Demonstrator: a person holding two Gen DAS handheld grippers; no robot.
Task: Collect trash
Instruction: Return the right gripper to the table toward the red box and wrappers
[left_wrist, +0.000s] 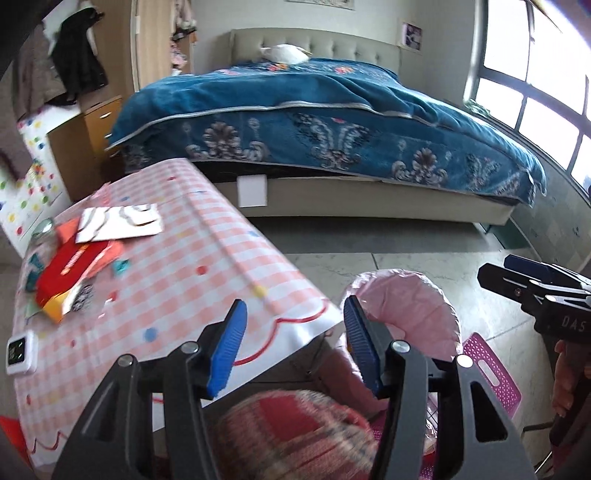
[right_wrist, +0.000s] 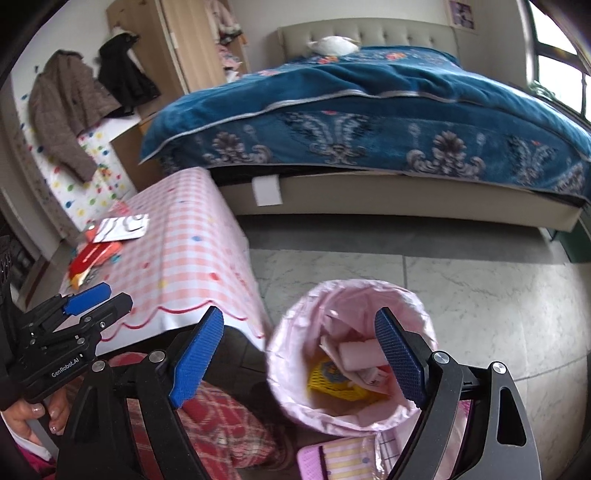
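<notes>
Table (left_wrist: 177, 258): pink-and-white check cloth with coloured dots and a red scalloped edge line. Bin liner (right_wrist: 288, 332): pale pink; inside, a yellow item (right_wrist: 332, 384). Bed blanket (left_wrist: 332, 110): teal, grey floral motifs; tongs' pads (right_wrist: 195, 362): blue.

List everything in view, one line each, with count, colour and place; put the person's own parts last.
table: one, pink-and-white checked cloth, left of the bin
trash pile: red carton, white card, orange and teal scraps, far left part of the table
timer: one, white, near left edge of the table
bin: one, pink liner, on the floor beside the table, already holding paper and a yellow item
stool: one, magenta, next to the bin
bed: one, blue patterned blanket, beige frame, behind the table
coats: two, brown and black, hanging at left
floor: grey marble tiles
left gripper: one, black with blue pads, open, empty, above the table's near corner
right gripper: one, same colours, open, empty, over the bin
</notes>
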